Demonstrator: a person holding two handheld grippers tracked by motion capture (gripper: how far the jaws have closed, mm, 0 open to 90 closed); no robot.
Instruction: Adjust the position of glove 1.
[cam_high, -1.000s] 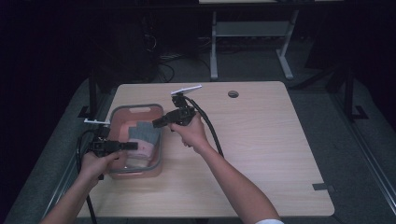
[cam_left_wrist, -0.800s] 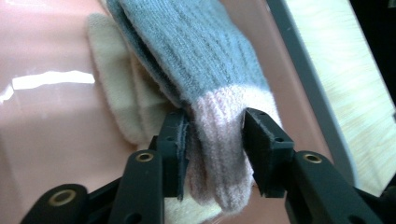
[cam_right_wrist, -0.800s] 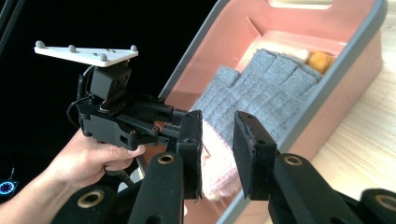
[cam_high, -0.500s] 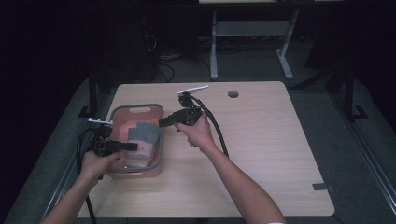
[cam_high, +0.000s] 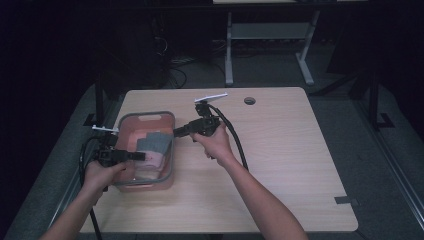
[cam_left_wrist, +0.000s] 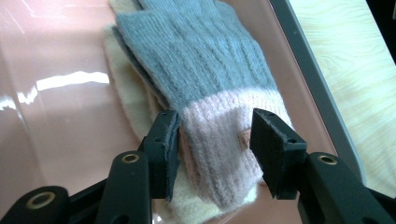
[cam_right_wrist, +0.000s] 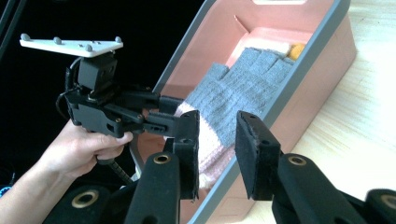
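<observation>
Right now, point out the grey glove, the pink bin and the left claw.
grey glove (cam_left_wrist: 205, 51): left gripper view, on its grey knitted palm.
pink bin (cam_high: 170, 145): high view, on its grey right rim.
left claw (cam_left_wrist: 215, 140): left gripper view, midway between its fingertips, over the glove's pink cuff.

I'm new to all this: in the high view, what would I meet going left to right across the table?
Left tongs → grey-and-pink glove in the pink bin → right tongs → round hole in the tabletop → dark tape patch near the table's right edge.
</observation>
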